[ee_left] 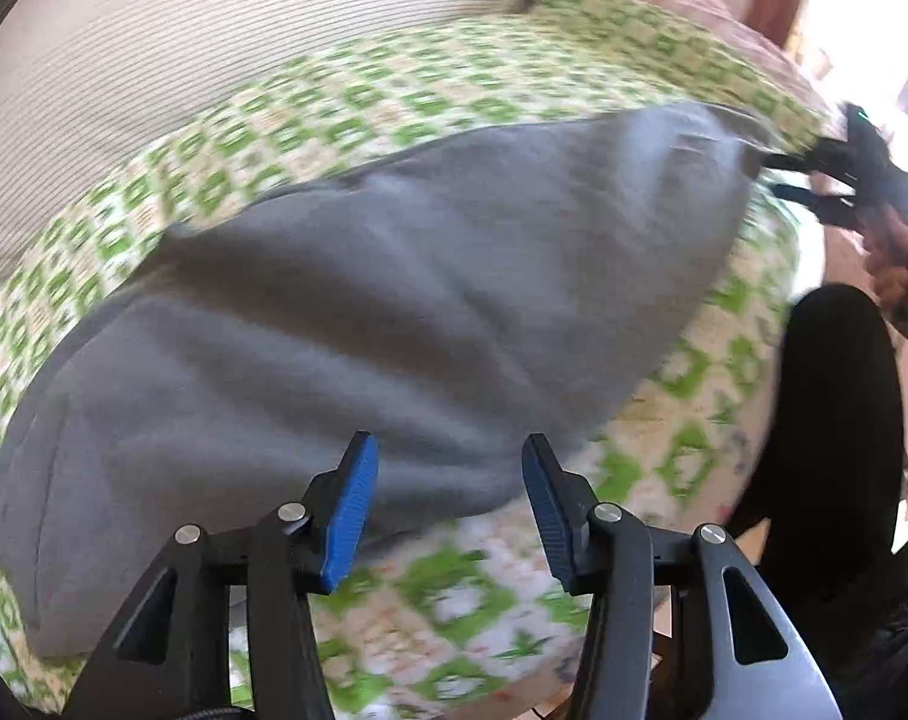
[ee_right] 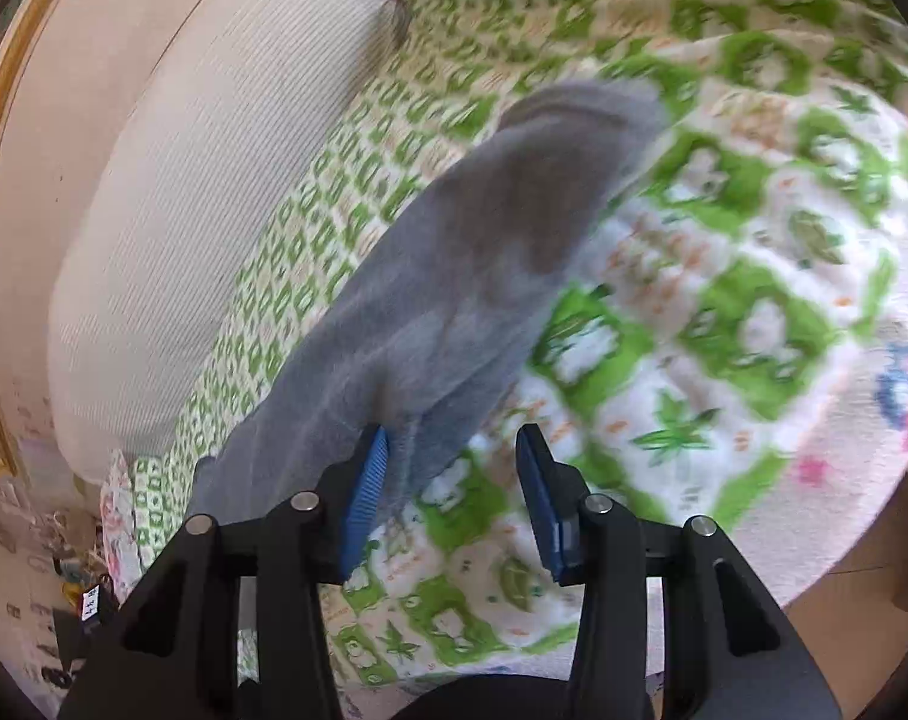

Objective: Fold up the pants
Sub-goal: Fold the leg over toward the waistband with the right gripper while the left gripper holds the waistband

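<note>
Grey pants (ee_left: 345, 312) lie spread across a bed with a green and white patterned cover (ee_left: 454, 90). My left gripper (ee_left: 447, 504) is open, its blue pads just above the near edge of the pants, holding nothing. In the right wrist view the pants (ee_right: 454, 276) run away from me as a long grey strip. My right gripper (ee_right: 454, 492) is open at their near end; its left pad is against the cloth edge. The right gripper also shows in the left wrist view (ee_left: 814, 180), at the far right end of the pants. Both views are motion-blurred.
A cream ribbed cushion (ee_left: 183, 60) lies along the far side of the bed (ee_right: 754, 300), also in the right wrist view (ee_right: 213, 180). The person's dark-clothed leg (ee_left: 832, 420) stands at the bed's right edge. Floor and clutter show at lower left (ee_right: 45, 570).
</note>
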`<state>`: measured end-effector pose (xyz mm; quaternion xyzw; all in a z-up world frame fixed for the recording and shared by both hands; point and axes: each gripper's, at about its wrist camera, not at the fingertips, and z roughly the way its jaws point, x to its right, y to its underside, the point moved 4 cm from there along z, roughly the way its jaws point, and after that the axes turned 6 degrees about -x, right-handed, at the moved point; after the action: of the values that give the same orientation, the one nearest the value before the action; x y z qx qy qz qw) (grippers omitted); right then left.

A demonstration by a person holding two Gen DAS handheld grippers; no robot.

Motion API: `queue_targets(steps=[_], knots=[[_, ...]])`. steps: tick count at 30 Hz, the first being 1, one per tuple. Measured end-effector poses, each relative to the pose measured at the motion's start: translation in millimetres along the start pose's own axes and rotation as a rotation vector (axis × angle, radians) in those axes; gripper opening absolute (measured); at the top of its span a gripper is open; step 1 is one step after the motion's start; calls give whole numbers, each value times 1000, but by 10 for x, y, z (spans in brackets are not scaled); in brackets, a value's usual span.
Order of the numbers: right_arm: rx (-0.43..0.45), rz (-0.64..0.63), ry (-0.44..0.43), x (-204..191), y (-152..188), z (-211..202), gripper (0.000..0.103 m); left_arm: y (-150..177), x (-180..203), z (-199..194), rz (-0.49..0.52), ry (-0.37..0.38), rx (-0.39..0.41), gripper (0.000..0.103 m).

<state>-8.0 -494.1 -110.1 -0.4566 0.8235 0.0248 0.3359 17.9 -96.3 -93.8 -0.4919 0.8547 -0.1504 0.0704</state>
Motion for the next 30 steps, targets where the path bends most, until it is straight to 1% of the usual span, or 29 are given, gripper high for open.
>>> queue_targets(steps=[3,5,6,7,9,11,13,14,16,18,19,21,23,24,25,26,27,29,30], knots=[[28,8,-4,9,-14,-76,46,128,-347,-31,-100,-49,0,51],[46,-43,-14,-142,-12,-106,48,319,-678,-81,-212,-82,8,51],[40,-89,-42,-300,5,-90,48,418,-814,-101,-250,-89,9,51],[17,-138,-74,-484,36,-37,48,533,-973,-119,-309,-96,8,51],[-48,-246,-119,-909,120,140,48,764,-1247,-162,-416,-94,14,51],[-109,-366,-160,-1408,255,380,48,973,-1479,-216,-520,-83,32,51],[-169,-439,-204,-1812,388,635,48,1128,-1602,-253,-590,-62,48,51],[-194,-464,-214,-1947,446,745,48,1206,-1657,-267,-625,-42,58,51],[-250,-530,-228,-2318,593,1043,48,1308,-1691,-290,-682,8,85,52],[-300,-576,-228,-2582,715,1296,48,1405,-1678,-284,-759,112,127,55],[-325,-601,-230,-2739,781,1445,48,1427,-1659,-265,-783,145,141,56],[-352,-639,-223,-2970,869,1675,48,1436,-1590,-184,-844,235,161,56],[-375,-677,-203,-3235,925,1942,48,1336,-1528,-106,-874,265,175,56],[-382,-697,-193,-3351,948,2060,48,1296,-1526,-90,-885,263,174,56],[-386,-715,-177,-3441,970,2157,48,1253,-1523,-68,-902,244,170,57],[-388,-733,-153,-3543,980,2272,48,1256,-1544,-50,-928,209,164,57],[-392,-754,-127,-3644,991,2396,48,1279,-1564,-48,-958,179,162,56],[-399,-793,-74,-3805,1010,2644,48,1342,-1597,-72,-1004,150,174,56],[-410,-803,-63,-3826,1013,2741,48,1384,-1612,-94,-1022,132,178,56]])
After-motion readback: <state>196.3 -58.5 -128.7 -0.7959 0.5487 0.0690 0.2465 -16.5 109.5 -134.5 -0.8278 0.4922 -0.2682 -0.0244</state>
